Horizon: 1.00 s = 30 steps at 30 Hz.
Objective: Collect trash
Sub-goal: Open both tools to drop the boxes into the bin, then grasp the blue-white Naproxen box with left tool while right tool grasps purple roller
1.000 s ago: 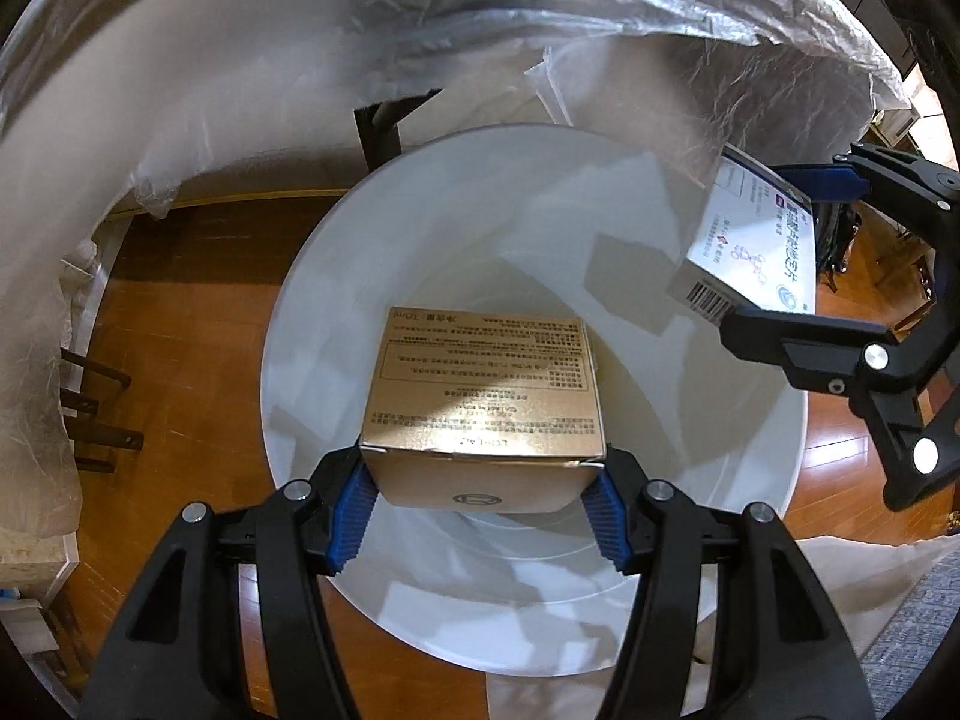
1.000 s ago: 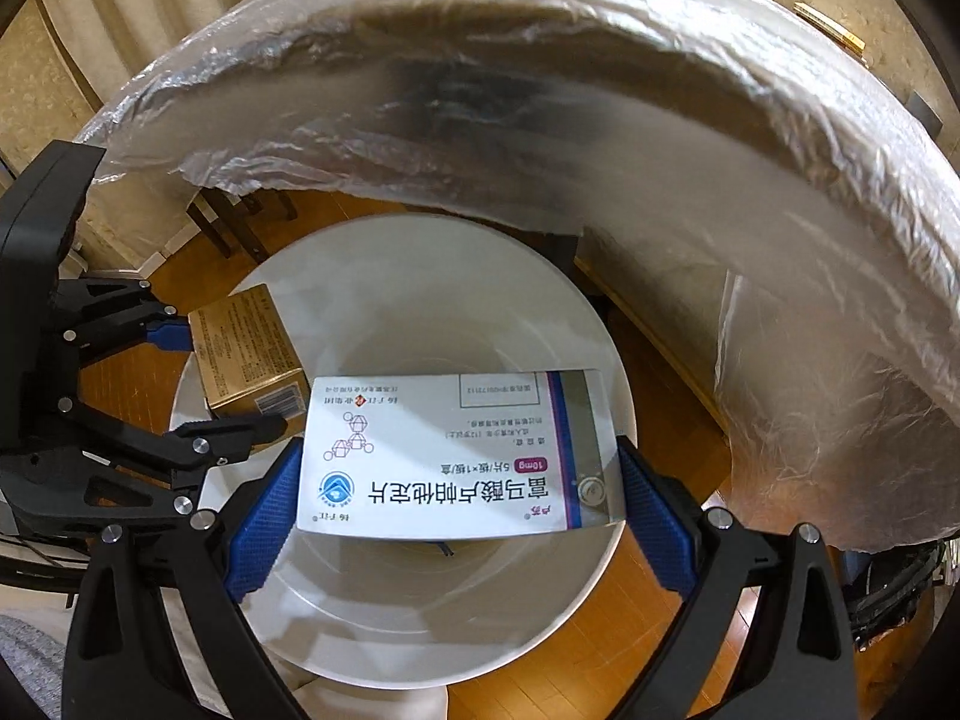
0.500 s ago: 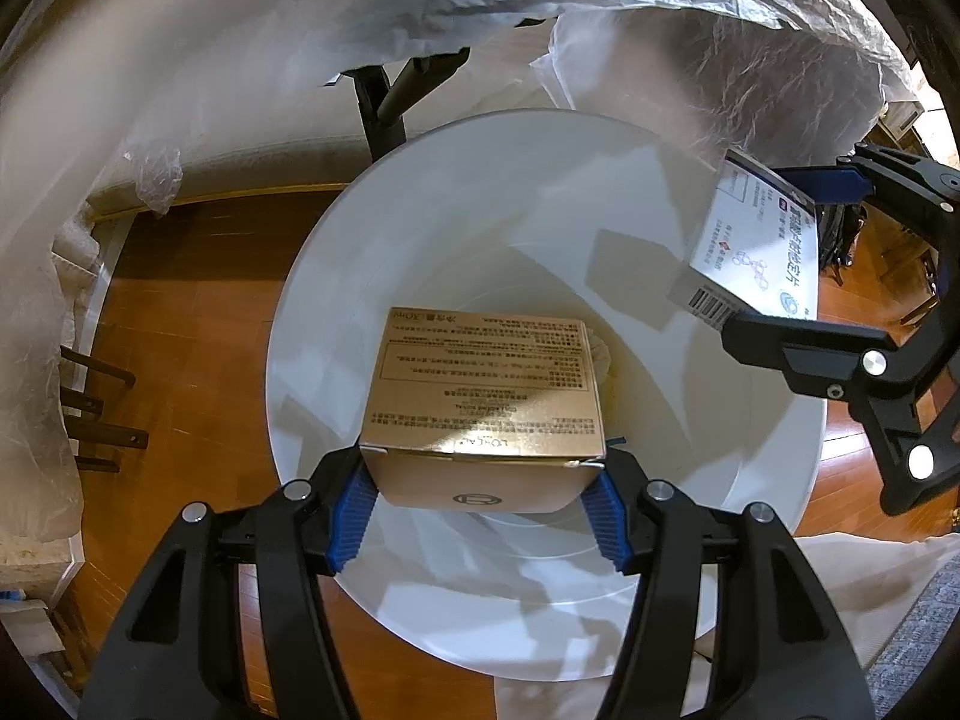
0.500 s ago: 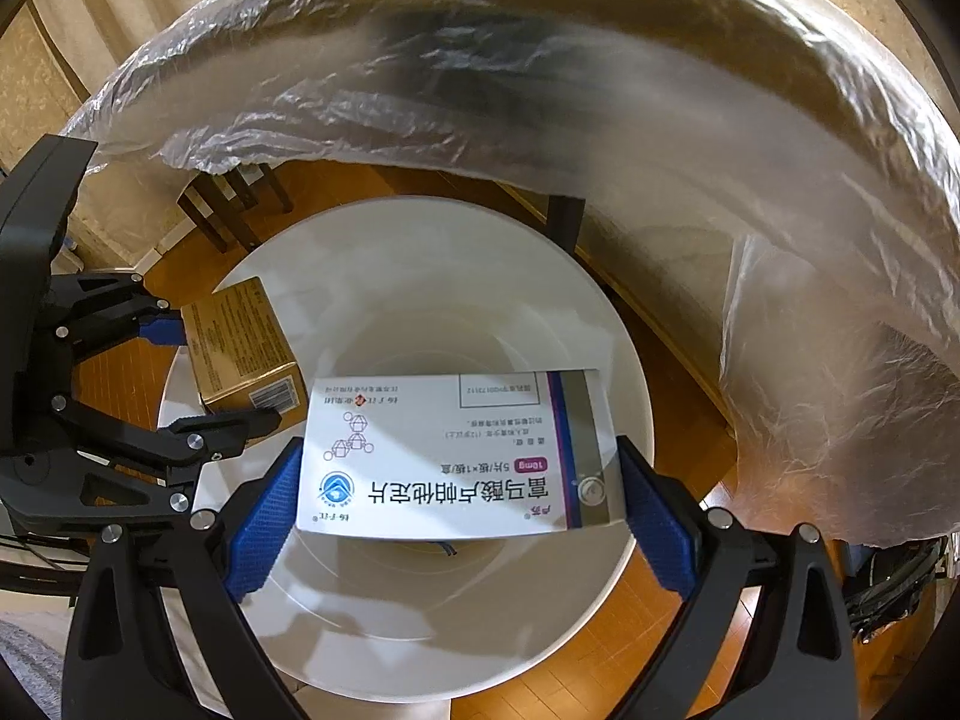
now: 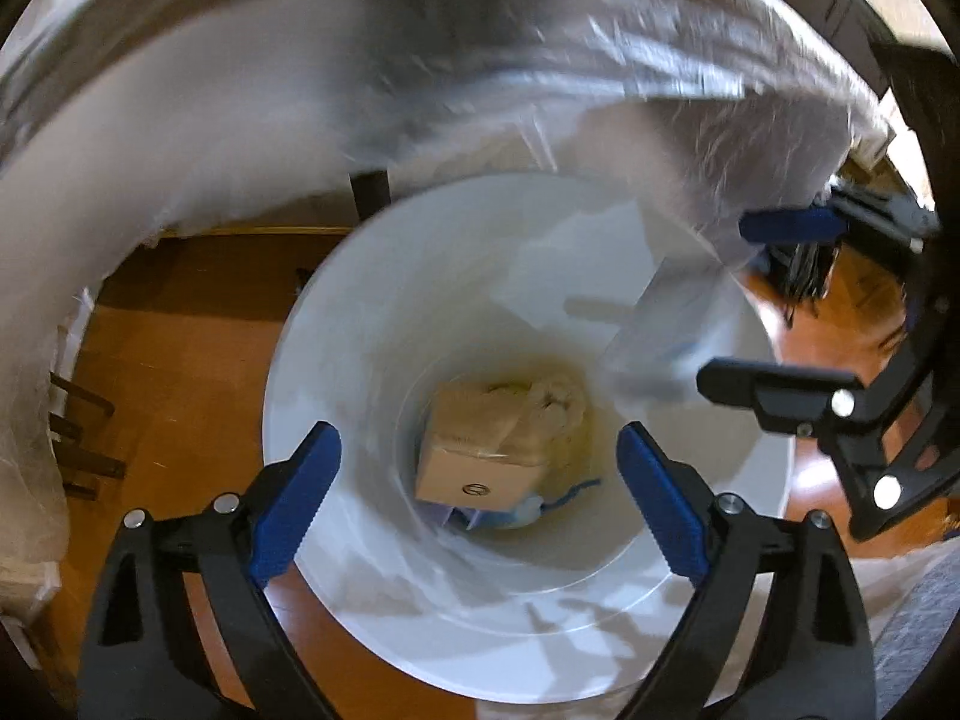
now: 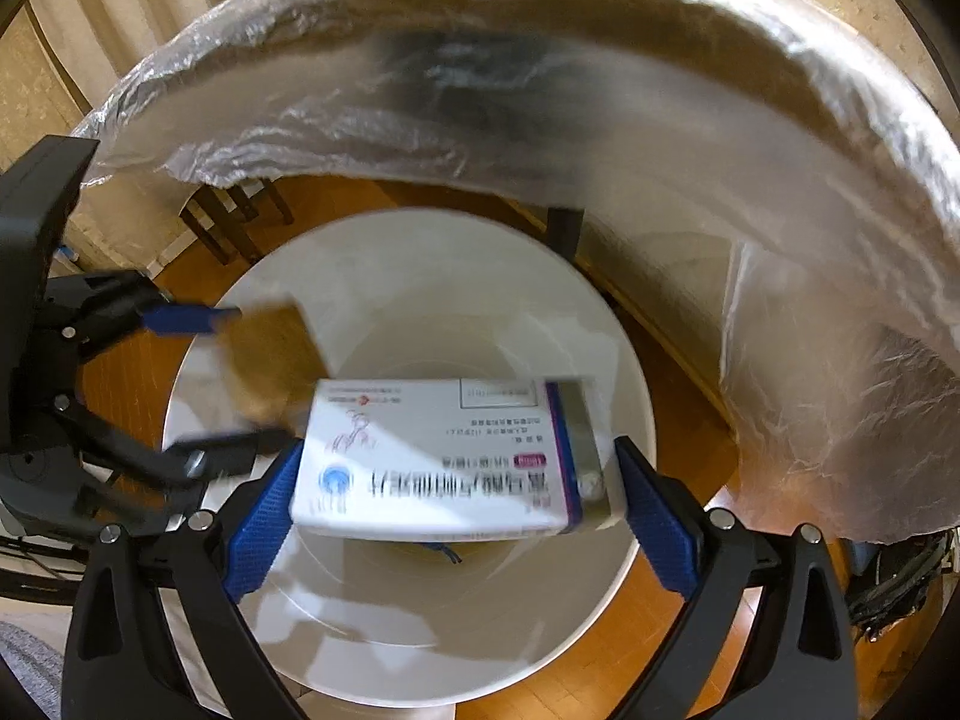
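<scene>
On my left, the left hand-held gripper [image 5: 479,498] has just been opening: its blue pads stand wide apart with nothing between them, and the brown box [image 5: 480,450] lies tilted at the bottom of the white bin [image 5: 336,324], resting against some pale crumpled waste and a bit of blue string. I judge that half of the job done. On my right, the right hand-held gripper [image 6: 456,516] hangs over the same bin with the white medicine box [image 6: 444,456] between its pads; the box looks blurred and slightly askew, and there seems to be a sliver of gap at the right pad, so I cannot tell whether it is clamped or already let go. What is left, as I read it, is getting that white box into the bin. The crinkled plastic sheet [image 6: 540,90] arches over the table edge and hides whatever sits on top, so I cannot say whether more trash waits there. In the left view the white box is only a smear.
</scene>
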{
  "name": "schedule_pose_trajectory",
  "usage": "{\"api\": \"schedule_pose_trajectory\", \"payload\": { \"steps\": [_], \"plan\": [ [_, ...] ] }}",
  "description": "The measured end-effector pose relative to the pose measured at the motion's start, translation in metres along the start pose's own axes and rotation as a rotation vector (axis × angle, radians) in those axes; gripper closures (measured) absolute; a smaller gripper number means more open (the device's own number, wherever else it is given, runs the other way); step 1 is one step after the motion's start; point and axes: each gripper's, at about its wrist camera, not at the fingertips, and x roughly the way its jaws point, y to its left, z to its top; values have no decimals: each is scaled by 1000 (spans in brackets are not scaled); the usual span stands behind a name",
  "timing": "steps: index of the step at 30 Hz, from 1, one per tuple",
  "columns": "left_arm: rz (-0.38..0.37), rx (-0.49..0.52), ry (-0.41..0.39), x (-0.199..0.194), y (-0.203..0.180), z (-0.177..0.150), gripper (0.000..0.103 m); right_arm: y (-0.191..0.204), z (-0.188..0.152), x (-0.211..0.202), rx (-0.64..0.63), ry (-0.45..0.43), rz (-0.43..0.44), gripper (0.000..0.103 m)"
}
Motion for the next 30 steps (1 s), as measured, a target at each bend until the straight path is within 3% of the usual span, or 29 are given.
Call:
{"api": "schedule_pose_trajectory", "payload": {
  "steps": [7, 11, 15, 18, 20, 23, 30],
  "plan": [
    [-4, -22, -31, -22, 7, -3, 9, -7, -7, -18, 36, -40, 24, 4],
    [-43, -18, -109, -65, 0, -1, 9, -14, -7, -43, 55, -97, 18, 4],
    [-27, 38, -284, -136, -8, 15, 9, -10, 2, -107, 27, -253, 33, 4],
    [111, 39, -493, -190, 2, 31, 1, -5, 16, -159, -9, -430, -21, 4],
    [206, -21, -567, -205, 20, 52, 1, -6, 32, -184, 2, -547, -71, 4],
    [214, -90, -525, -203, 56, 87, 1, -15, 61, -186, 45, -580, -95, 4],
    [292, -6, -405, -164, 110, 153, 1, -30, 156, -123, 26, -389, -145, 4]
  ]
}}
